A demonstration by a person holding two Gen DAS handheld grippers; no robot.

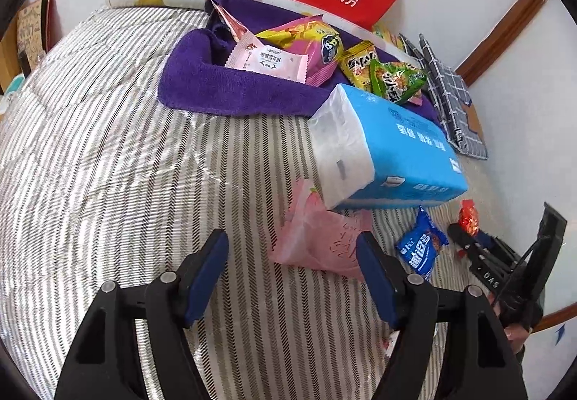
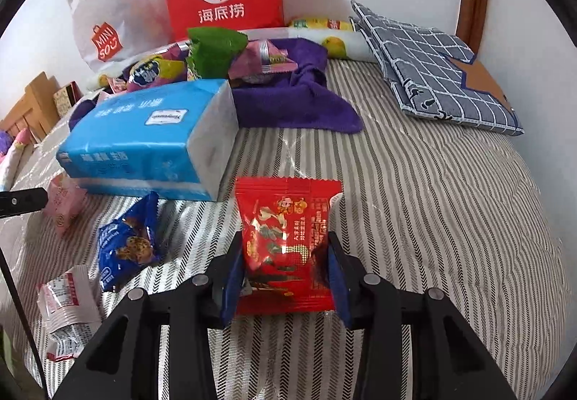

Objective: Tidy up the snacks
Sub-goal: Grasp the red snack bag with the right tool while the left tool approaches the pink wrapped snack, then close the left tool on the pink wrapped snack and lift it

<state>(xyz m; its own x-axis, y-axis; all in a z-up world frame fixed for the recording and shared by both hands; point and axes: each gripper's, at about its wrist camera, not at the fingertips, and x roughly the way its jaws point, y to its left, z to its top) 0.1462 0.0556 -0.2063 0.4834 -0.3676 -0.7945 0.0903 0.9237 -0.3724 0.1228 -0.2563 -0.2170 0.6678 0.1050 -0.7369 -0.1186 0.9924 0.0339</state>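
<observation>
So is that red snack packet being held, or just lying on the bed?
Held. The right gripper has its fingers closed against both sides of the red packet.

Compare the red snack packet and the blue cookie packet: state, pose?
The red snack packet sits pinched between the right gripper's fingers; the blue cookie packet lies loose on the striped bedcover. Red looks flat and smooth, blue crumpled. Both are small sealed wrappers lying outside the purple towel pile.
</observation>
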